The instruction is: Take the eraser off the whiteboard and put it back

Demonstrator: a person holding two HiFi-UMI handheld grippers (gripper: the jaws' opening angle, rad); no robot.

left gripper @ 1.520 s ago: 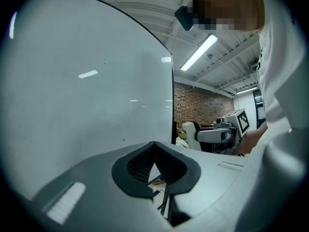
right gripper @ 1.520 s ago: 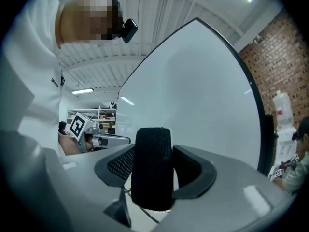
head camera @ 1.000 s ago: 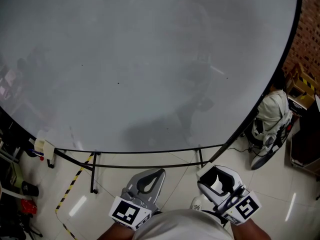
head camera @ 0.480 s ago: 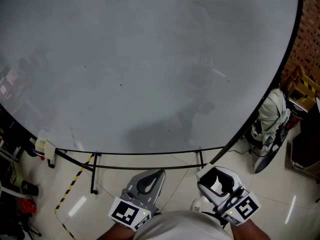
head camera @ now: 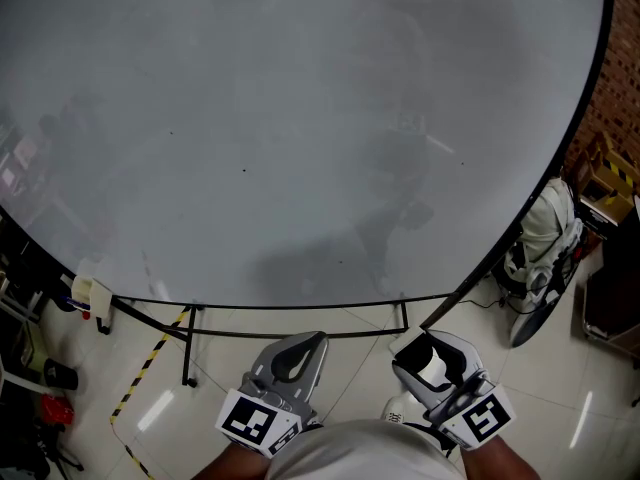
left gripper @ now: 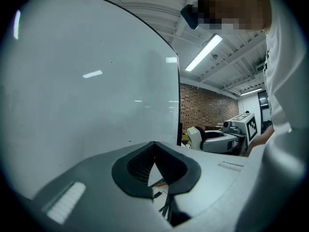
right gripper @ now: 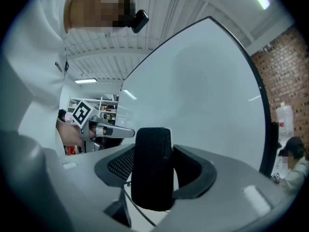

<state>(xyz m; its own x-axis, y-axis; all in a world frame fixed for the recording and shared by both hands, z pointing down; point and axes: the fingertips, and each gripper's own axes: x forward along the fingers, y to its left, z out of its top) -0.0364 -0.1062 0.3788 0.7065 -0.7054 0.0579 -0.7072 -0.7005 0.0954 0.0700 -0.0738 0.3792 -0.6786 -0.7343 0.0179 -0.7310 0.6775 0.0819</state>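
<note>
The eraser, a block with black felt facing the camera, stands upright between the jaws of my right gripper, which is shut on it. In the head view its white back shows inside the right gripper, low and right of centre, short of the whiteboard. My left gripper is beside it at the bottom. Its jaws meet at the tips with nothing between them. Both grippers point level at the large, blank whiteboard.
The whiteboard rests on a black metal stand just ahead of the grippers. A small white holder hangs at its lower left corner. A white bag lies on the floor to the right, and yellow-black tape marks the floor at left.
</note>
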